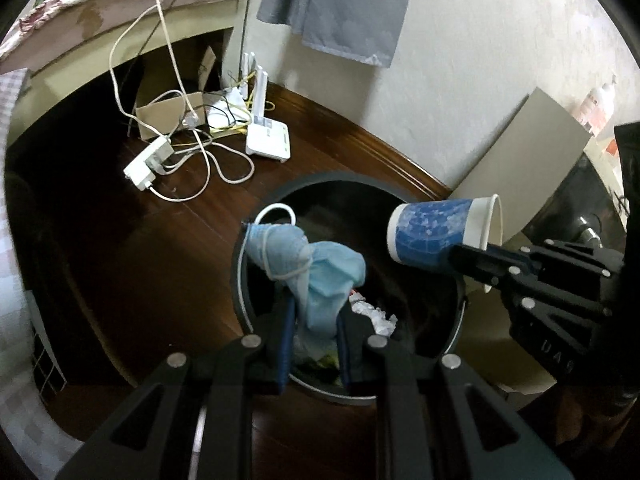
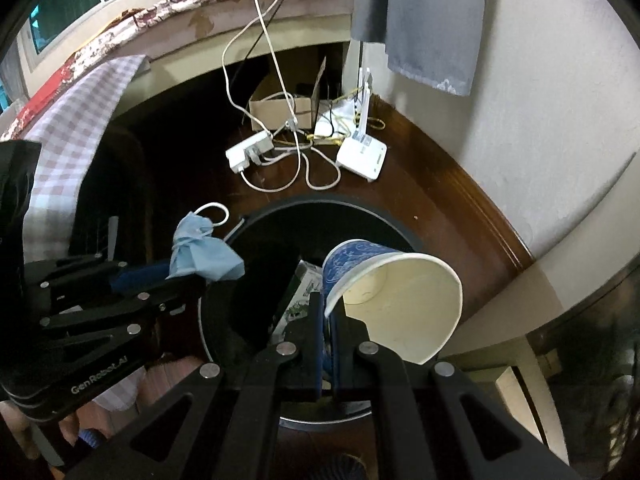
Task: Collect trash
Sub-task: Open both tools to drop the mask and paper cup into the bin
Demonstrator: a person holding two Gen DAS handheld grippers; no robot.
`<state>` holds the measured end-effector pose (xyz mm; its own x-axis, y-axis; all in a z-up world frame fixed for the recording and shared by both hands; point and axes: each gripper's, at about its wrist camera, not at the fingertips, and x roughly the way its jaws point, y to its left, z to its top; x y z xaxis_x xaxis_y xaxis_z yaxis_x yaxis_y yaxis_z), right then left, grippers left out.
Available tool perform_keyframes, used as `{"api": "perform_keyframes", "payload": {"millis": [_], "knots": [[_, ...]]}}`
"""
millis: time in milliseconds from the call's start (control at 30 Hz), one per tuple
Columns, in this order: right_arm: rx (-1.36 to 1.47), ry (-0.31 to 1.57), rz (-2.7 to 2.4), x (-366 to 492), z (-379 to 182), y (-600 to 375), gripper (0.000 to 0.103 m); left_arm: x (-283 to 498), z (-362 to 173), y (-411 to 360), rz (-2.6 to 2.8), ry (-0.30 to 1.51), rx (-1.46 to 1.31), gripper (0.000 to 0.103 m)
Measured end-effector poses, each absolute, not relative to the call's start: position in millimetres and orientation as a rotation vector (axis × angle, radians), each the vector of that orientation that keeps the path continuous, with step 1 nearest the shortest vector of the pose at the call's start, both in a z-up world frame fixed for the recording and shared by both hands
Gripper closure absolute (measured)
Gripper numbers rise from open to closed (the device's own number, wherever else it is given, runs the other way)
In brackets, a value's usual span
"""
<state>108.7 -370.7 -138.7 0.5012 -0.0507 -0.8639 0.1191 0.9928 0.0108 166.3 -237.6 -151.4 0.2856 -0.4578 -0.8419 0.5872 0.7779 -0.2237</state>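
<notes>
Trash bin (image 1: 240, 280), round and black, sits lower centre in both wrist views on dark wood floor (image 1: 160, 248); crumpled paper (image 1: 374, 314) and a small printed carton (image 2: 298, 300) already lie inside. Left gripper (image 1: 312, 322) is clamped on a crumpled blue face mask (image 1: 320, 280), white ear loop (image 1: 276, 214) sticking up, held over the bin's left rim. Right gripper (image 2: 328, 320) pinches the wall of a blue-patterned paper cup (image 2: 384, 292), jaws nearly together, cup tipped on its side with the mouth squashed, over the bin opening. In the left view the cup (image 1: 440, 232) sits right of centre, above the bin's right edge. Upper frame: white router (image 1: 267, 140), power strip (image 1: 148, 162), tangled cables (image 1: 208, 160), cardboard box (image 1: 168, 116) against the wall, grey cloth (image 1: 340, 8) hanging above.
</notes>
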Motion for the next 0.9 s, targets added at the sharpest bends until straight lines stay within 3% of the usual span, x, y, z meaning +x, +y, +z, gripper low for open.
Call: {"api": "perform_keyframes", "payload": {"millis": [533, 567, 600, 633, 667, 700, 900], "knots": [[0.081, 1.102, -0.06, 118, -156, -374, 0.1, 175, -169, -247, -0.718, 1.132, 0.131, 0.083], [0.067, 1.132, -0.066, 121, -163, -375, 0.099, 175, -171, -248, -0.727, 1.142, 0.13, 0.079], [0.068, 1.164, -0.086, 123, -171, -380, 0.098, 175, -172, -250, -0.709, 1.146, 0.142, 0.066], [0.078, 1.198, -0.116, 124, -178, -385, 0.082, 176, -173, -250, -0.677, 1.139, 0.155, 0.052], [0.079, 1.222, -0.146, 123, -183, -390, 0.046, 176, -171, -249, -0.654, 1.122, 0.166, 0.025], [0.065, 1.213, -0.17, 121, -182, -392, 0.034, 174, -169, -247, -0.639, 1.098, 0.174, 0.021], [0.084, 1.172, -0.242, 117, -171, -405, 0.009, 174, -164, -238, -0.607, 1.074, 0.193, 0.01]]}}
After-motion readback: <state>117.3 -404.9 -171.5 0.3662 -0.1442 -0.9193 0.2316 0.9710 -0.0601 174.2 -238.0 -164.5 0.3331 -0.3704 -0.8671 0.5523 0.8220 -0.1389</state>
